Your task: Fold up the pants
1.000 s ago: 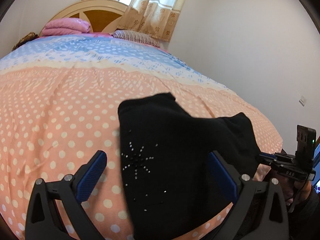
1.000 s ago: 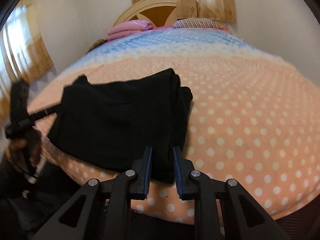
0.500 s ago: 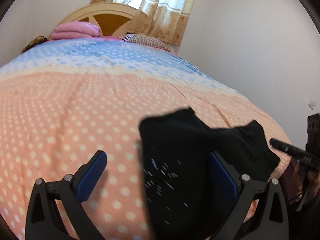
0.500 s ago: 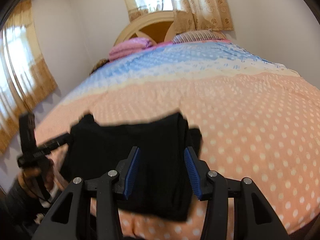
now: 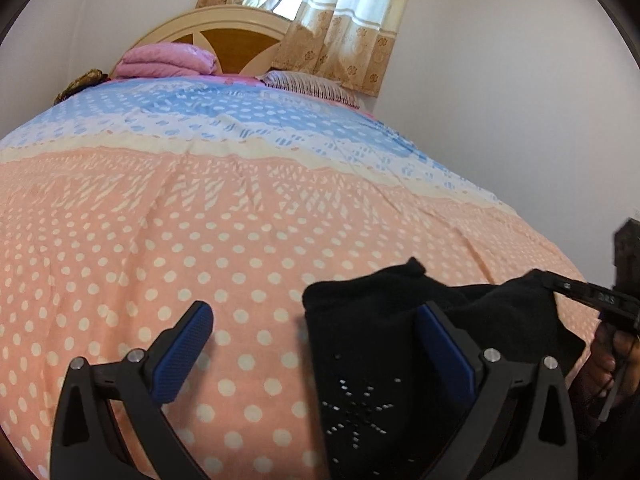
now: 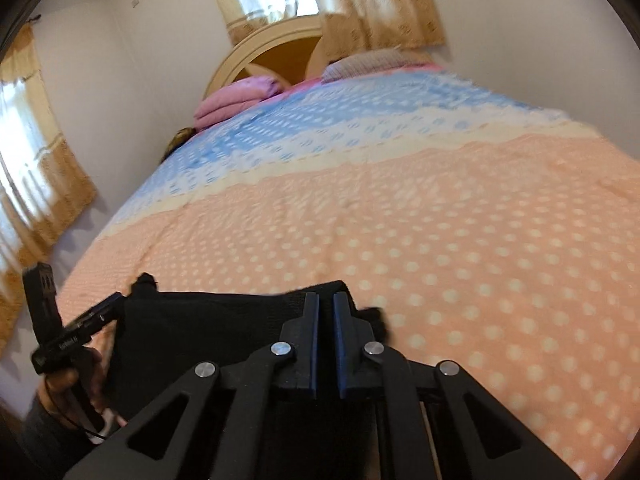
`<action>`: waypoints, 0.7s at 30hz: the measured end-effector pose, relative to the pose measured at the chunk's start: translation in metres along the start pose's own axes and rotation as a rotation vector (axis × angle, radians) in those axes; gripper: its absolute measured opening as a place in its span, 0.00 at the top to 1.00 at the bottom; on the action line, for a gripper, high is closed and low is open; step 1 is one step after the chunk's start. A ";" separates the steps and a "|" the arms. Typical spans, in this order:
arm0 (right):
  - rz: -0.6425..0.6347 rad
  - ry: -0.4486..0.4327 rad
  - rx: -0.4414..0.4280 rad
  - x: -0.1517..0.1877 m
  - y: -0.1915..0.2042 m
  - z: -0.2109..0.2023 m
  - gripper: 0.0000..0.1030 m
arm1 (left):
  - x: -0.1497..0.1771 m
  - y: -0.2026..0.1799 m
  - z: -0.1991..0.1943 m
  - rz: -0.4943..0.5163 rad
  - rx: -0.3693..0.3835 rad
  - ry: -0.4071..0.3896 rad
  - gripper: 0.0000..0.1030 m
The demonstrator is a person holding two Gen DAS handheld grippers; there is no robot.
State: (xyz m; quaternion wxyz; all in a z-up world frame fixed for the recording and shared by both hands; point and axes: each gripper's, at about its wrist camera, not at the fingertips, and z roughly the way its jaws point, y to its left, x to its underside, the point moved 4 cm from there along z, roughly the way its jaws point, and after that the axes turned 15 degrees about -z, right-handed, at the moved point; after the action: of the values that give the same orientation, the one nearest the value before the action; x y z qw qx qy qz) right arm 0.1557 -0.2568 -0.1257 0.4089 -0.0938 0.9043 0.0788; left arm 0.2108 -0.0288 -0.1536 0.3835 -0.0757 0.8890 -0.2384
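Black folded pants (image 5: 380,360) with a small studded star lie at the near edge of the peach dotted bedspread (image 5: 200,220). My left gripper (image 5: 318,328) is open; its right finger (image 5: 444,348) hangs over the pants and its left finger over bare bedspread, gripping nothing. In the right wrist view the pants (image 6: 200,332) lie just below and left of my right gripper (image 6: 326,300). Its jaws are closing to a thin slit, and I see no cloth pinched between them. A hand (image 6: 68,384) holds the left tool at the pants' left end.
A folded pink blanket (image 5: 168,60) and a striped pillow (image 5: 312,84) lie by the wooden headboard (image 5: 236,36) at the far end. Curtained windows are behind the bed and on the left wall (image 6: 24,184). The bed's right edge runs near a white wall.
The right jaws opened off the pants' corner, then came together while that gripper pulled back and rose. The left view drifted, so the pants now sit lower and further right.
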 end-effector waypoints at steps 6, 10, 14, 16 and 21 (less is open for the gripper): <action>0.078 0.017 0.038 0.027 -0.020 -0.001 0.94 | -0.001 0.007 0.007 -0.050 -0.031 0.013 0.00; 0.086 0.030 0.060 0.029 -0.022 0.003 0.94 | -0.002 0.004 0.010 -0.039 -0.054 0.011 0.00; 0.045 -0.036 0.082 0.023 -0.006 -0.025 0.97 | -0.012 -0.011 0.010 0.018 -0.060 -0.015 0.00; 0.003 -0.061 0.113 0.021 -0.001 -0.036 0.97 | -0.014 -0.014 0.021 0.056 -0.090 -0.003 0.00; 0.055 0.030 0.110 0.036 -0.019 -0.011 0.97 | -0.018 0.005 0.057 0.009 -0.215 0.093 0.00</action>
State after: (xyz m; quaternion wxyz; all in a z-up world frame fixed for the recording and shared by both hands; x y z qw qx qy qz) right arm 0.1290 -0.2817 -0.1474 0.3975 -0.0475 0.9156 0.0386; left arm 0.2648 -0.0398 -0.1776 0.3325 -0.1014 0.9266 -0.1434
